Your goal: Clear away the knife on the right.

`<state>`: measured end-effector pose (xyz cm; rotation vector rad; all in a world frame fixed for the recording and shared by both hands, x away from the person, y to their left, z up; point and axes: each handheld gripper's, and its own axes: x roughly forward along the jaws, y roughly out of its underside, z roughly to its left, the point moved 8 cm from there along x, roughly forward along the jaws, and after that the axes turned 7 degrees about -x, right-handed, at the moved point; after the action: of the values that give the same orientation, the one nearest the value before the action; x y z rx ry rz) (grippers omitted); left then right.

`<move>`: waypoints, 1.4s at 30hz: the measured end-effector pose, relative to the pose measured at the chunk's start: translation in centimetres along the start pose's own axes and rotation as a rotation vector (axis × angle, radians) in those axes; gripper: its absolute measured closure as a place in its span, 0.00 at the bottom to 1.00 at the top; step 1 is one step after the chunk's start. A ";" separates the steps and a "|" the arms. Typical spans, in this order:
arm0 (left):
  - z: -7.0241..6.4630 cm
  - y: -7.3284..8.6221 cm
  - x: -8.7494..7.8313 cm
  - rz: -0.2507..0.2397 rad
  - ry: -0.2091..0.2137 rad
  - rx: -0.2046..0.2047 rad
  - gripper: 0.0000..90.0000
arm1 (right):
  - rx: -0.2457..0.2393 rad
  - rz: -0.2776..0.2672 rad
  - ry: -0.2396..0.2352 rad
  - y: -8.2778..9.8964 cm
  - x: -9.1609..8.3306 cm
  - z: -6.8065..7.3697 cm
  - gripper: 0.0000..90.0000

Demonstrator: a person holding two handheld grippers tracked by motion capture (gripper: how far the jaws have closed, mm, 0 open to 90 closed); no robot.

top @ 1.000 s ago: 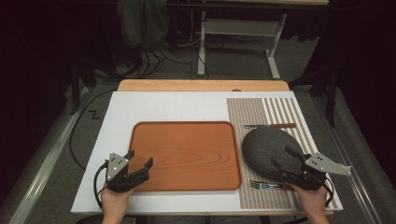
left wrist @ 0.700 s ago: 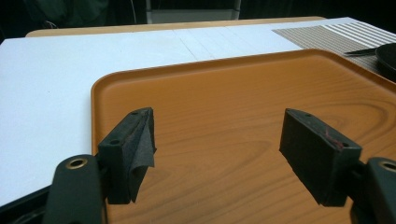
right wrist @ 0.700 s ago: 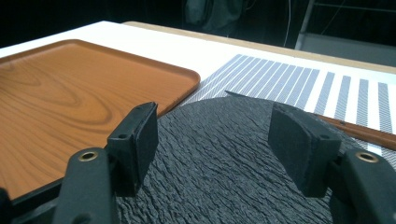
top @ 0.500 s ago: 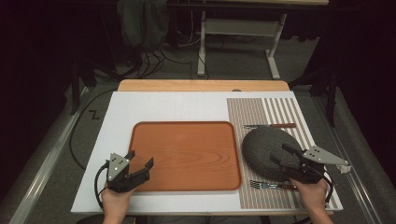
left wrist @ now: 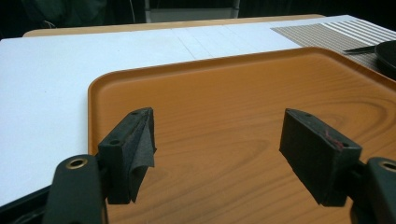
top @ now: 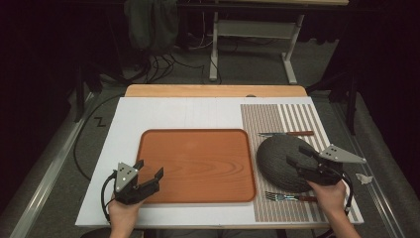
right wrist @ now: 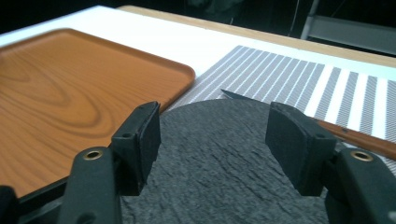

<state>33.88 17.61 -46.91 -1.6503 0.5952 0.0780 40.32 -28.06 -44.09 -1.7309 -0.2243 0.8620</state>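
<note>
While the right gripper [top: 296, 156] hovers over the dark slate plate [top: 280, 161] on the striped placemat [top: 297, 116], its fingers [right wrist: 140, 140] narrowing slightly yet open, empty; no readable writing anywhere.

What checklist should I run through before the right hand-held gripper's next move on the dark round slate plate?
1. Right hand-held gripper open, nothing between its pads: ok. Its jaws have just been closing slightly.
2. Right hand-held gripper over the dark round slate plate, pads apart from its surface: ok.
3. Orange wood-grain rectangular tray bare, room for the plate: ok.
4. Left hand-held gripper open over the tray's near left corner, holding nothing: ok.
5. Wooden-handled knife beyond the plate, metal fork in front of it, both on the striped placemat: whether either touches the plate's rim, cannot tell.
</note>
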 end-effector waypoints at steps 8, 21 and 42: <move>-0.1 0.0 0.1 0.004 -0.001 0.008 0.30 | -0.005 0.028 0.006 -0.6 0.7 -0.7 0.44; 0.0 0.0 0.1 0.003 -0.003 0.000 0.30 | -0.038 0.073 0.034 -0.7 1.6 -2.3 0.48; 0.0 0.1 0.3 0.010 -0.005 -0.001 0.30 | -0.051 0.144 0.053 -1.7 3.5 -4.4 0.48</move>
<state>34.05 17.48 -47.10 -1.6475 0.5993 0.0901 46.10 -28.90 -43.67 -1.8316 -0.0875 0.9207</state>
